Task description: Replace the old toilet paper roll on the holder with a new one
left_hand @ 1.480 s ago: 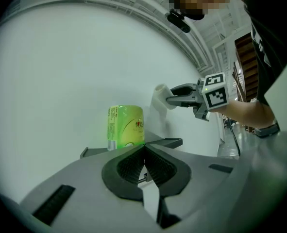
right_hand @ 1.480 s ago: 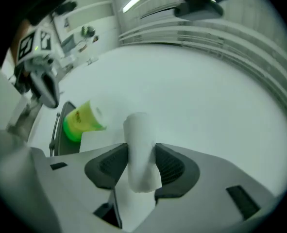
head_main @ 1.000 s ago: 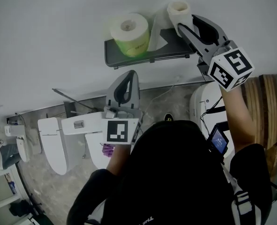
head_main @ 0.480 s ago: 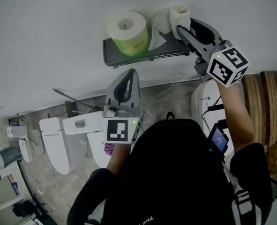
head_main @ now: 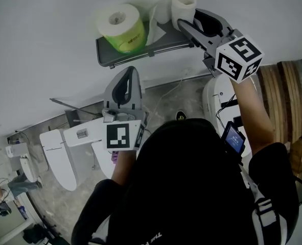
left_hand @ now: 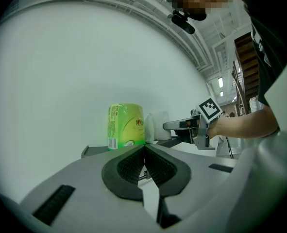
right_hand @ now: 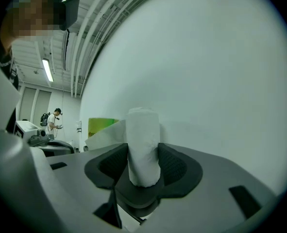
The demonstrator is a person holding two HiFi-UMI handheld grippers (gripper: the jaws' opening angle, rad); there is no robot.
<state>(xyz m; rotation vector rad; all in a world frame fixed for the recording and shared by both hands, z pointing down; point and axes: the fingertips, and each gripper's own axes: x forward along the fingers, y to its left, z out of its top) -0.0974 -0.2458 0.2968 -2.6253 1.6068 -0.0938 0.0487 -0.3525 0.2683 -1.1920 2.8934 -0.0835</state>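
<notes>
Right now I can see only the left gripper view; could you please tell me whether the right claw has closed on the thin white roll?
Observer: Yes. The right gripper view shows the right claw shut on the old roll, pads pressing both sides.
Operator: Thanks. Is any paper hanging loose from it?
Observer: Yes. In the head view a loose sheet trails from it across the shelf toward the green wrapped roll.

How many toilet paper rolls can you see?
2. A full green-wrapped toilet paper roll stands on the grey wall shelf. A thin, nearly used-up white roll is clamped in the right gripper at the shelf's other end. None seems hidden.
</notes>
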